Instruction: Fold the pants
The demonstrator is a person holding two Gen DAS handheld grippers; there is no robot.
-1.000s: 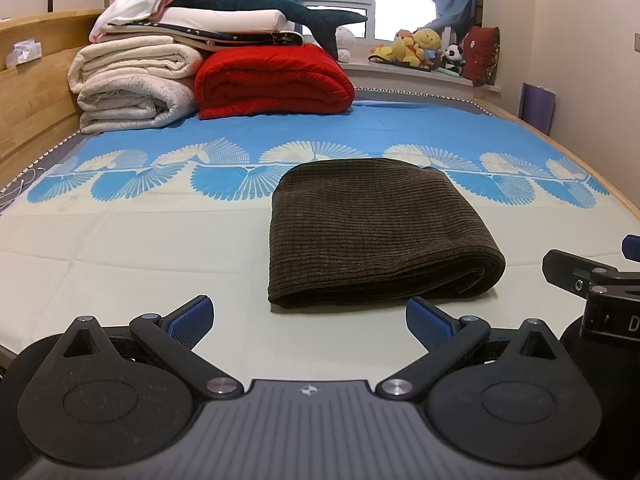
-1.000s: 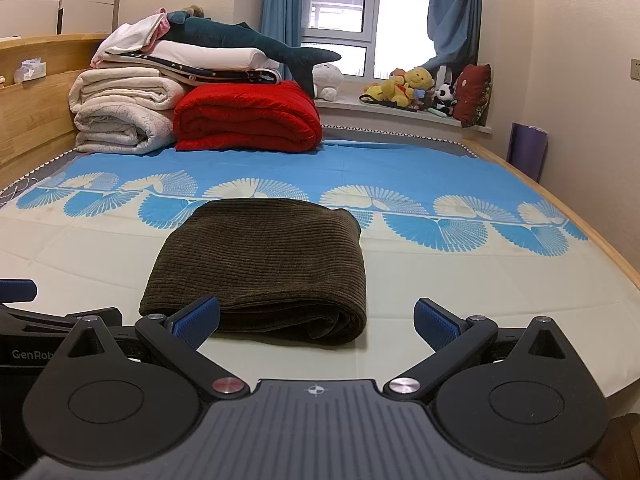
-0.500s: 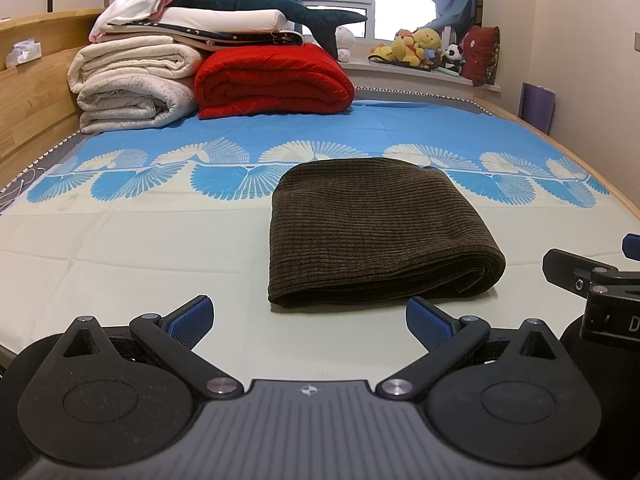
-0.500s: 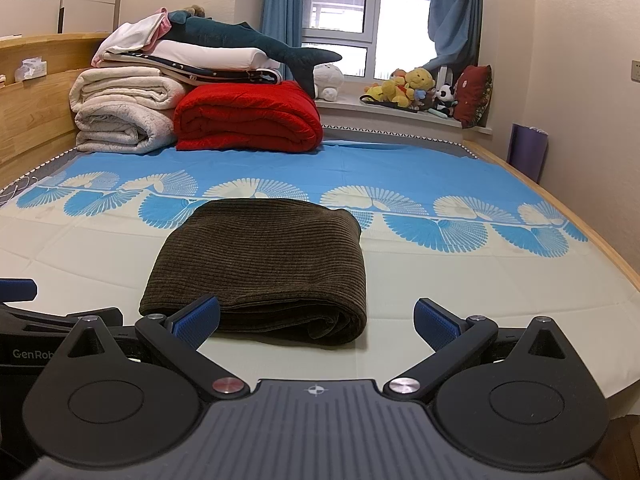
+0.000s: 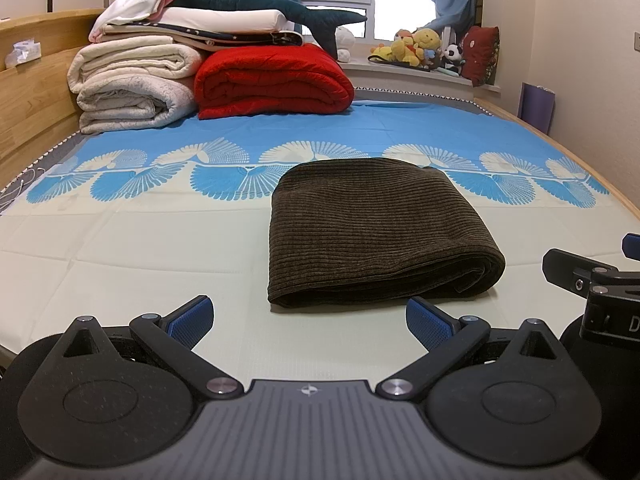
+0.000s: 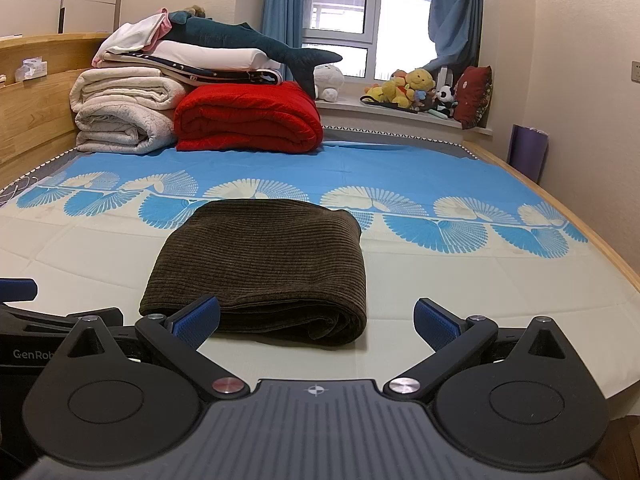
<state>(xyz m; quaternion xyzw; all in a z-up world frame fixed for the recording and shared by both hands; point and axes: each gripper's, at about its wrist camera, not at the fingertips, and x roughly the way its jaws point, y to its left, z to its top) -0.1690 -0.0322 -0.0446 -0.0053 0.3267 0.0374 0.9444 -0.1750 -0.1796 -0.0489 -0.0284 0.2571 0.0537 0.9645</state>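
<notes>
The brown corduroy pants are seen folded into a thick rectangular bundle, laid flat on the bed where the cream part of the sheet meets the blue fan pattern. In the left wrist view the bundle lies just ahead of the jaws of the left gripper, shifted toward the right-hand blue pad, with its layered open edges turned to the near right corner. The jaws are spread wide and nothing is held between them — only bare sheet is seen in the gap.

In the right wrist view the pants lie just ahead of the jaws of the right gripper, offset toward the left-hand blue pad, which overlaps the bundle's near edge in the picture; whether it touches the cloth cannot be told. These jaws are likewise spread wide and are closed on nothing.

The two grippers are held side by side at the near edge of the bed — part of each is caught at the border of the other's view.

Far beyond the jaws, at the head of the bed, a red quilt is stacked beside folded white blankets, and a plush shark is laid across the top.
</notes>
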